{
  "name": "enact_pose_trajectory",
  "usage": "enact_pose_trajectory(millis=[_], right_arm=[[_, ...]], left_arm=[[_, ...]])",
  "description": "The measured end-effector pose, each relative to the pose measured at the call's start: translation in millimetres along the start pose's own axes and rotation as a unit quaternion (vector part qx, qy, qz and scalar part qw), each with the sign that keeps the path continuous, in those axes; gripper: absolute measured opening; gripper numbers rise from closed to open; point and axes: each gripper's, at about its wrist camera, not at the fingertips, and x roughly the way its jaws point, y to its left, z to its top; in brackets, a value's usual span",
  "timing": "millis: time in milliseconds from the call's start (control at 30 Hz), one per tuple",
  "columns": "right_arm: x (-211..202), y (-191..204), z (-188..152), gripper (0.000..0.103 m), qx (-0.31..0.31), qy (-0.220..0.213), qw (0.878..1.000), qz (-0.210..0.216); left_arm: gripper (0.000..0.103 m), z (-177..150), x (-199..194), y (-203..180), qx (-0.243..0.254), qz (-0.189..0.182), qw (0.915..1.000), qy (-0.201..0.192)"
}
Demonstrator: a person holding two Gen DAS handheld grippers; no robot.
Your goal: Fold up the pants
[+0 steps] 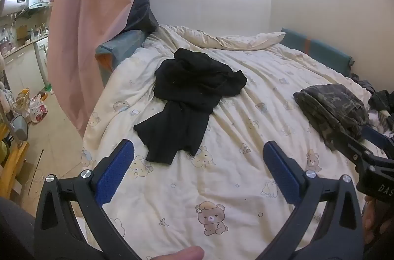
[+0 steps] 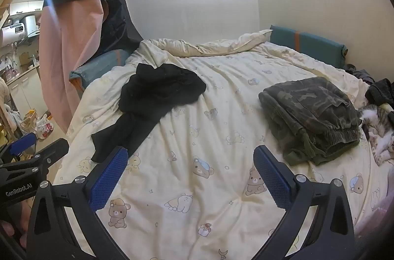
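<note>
Black pants [image 1: 189, 92] lie crumpled on the cream bear-print duvet [image 1: 221, 186], the waist bunched at the far end and the legs trailing toward me. In the right wrist view the black pants [image 2: 152, 102] sit left of centre. My left gripper [image 1: 198, 156] hovers open above the duvet, just short of the leg ends, nothing between its blue pads. My right gripper [image 2: 190, 161] is open too, over bare duvet [image 2: 197, 198] between the black pants and a folded camouflage pair [image 2: 312, 117]. Each gripper shows at the edge of the other's view: the right gripper [image 1: 369, 149], the left gripper [image 2: 29, 156].
The folded camouflage pants [image 1: 330, 110] rest at the bed's right side. A cat [image 2: 376, 132] lies at the far right edge next to dark clothes [image 2: 380, 90]. A pink curtain [image 1: 86, 38] hangs left of the bed, with a kitchen area [image 1: 22, 38] beyond. Teal bolsters [image 2: 305, 43] line the wall.
</note>
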Motion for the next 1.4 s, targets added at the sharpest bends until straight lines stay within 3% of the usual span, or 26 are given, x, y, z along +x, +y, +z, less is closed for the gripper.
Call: enact_pose_trajectory(millis=[1400], right_arm=[[-1.4,3.8,-1.2,0.103,-0.002,-0.002,1.0,0.001]], left_arm=[[0.103,-3.6,-2.3,-0.8,0.003,0.002,1.0,-0.007]])
